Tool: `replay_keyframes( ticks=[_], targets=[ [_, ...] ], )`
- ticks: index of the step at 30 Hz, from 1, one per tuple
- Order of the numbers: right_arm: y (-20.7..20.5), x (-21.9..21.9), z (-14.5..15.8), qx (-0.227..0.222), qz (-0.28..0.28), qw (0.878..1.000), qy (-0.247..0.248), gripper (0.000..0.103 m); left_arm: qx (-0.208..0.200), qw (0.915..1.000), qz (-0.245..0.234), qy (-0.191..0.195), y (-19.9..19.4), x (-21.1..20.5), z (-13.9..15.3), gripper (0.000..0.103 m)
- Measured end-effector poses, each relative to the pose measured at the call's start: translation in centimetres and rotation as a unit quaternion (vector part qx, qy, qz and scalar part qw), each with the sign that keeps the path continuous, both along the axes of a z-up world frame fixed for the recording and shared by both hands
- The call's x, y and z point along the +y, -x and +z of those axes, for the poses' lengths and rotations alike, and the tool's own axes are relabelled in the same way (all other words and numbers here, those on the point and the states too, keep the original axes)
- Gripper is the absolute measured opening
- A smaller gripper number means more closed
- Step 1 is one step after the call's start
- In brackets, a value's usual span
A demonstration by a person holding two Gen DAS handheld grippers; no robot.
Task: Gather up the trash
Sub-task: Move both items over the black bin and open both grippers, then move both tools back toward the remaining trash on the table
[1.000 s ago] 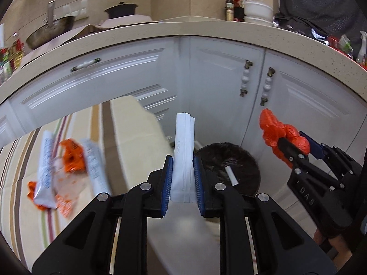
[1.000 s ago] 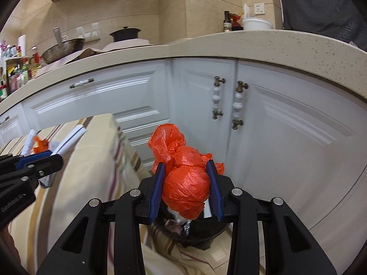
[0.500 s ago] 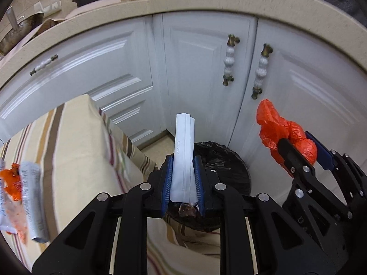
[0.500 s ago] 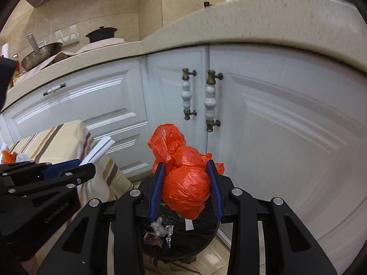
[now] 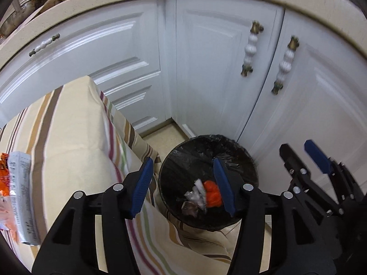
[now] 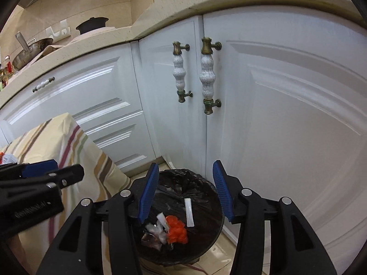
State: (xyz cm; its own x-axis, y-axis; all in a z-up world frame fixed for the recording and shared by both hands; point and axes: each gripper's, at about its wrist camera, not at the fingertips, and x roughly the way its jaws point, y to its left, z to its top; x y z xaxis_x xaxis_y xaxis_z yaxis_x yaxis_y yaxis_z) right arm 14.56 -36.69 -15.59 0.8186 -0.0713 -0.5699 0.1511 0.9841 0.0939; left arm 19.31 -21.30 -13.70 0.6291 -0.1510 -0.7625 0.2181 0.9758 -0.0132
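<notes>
Both grippers held over a round trash bin [image 5: 207, 183] lined with a black bag, set on the tan floor in the corner where two runs of white cabinets meet. Left gripper [image 5: 183, 184] spread wide, blue pads well apart, nothing between them; bin's opening framed in the gap. Right gripper [image 6: 185, 190] likewise spread wide and empty, also directly above the bin [image 6: 181, 215].

Inside the bin: an orange plastic bag [image 6: 176, 229], crumpled into a ball, lying on the black liner; just left of it, touching, some clear and white scraps of wrapper [image 6: 158, 229]; just right of it, a narrow white paper strip [image 6: 189, 213] lying flat, pointing toward the cabinets. Same orange bag [image 5: 212, 193] partly hidden behind the left gripper's right pad in the left wrist view.

Left of the bin, a desk draped in a cream cloth with brown, red and green stripes [image 5: 75, 137]; cloth's corner hanging down to the floor and touching the bin's side. More trash on the desk's far left edge: a grey printed wrapper [image 5: 23, 197] lying lengthwise, with orange wrapper pieces [image 5: 4, 176] beside it, cut off by the frame.

Behind the bin, close, two cabinet doors with paired white ceramic handles on brass posts [image 6: 195, 73]. Above, a speckled beige countertop [image 6: 160, 23] carrying a metal pan [image 6: 29, 48] and a dark lidded pot [image 6: 91, 24].
</notes>
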Motion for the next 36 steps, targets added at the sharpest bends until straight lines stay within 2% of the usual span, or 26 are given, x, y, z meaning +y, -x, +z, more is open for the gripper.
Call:
replay_keyframes(
  ticks=[7, 16, 22, 28, 36],
  targets=[
    [1.9, 3.9, 2.9, -0.012, 0.033, 0.999, -0.002, 0.051, -0.026, 0.9995, 0.014, 0.01, 2.8, 4.2, 3.5, 0.054],
    [3.7, 11.1, 5.9, -0.033, 0.105, 0.994, -0.016, 0.053, -0.048, 0.9956, 0.08, 0.002, 7.3, 14.3, 6.2, 0.054],
    [4.2, 16.5, 6.4, -0.029, 0.159, 0.987, -0.024, 0.054, -0.053, 0.9874, 0.148, -0.017, 10.3, 21.7, 6.7, 0.054],
    [4.4, 21.2, 6.4, -0.022, 0.206, 0.978, -0.017, 0.054, -0.047, 0.9746, 0.217, -0.029, 12.6, 28.3, 6.4, 0.055],
    [3.4, 26.0, 5.5, 0.01, 0.246, 0.969, 0.004, 0.054, -0.038, 0.9624, 0.268, -0.022, 13.8, 33.7, 5.5, 0.055]
  ],
)
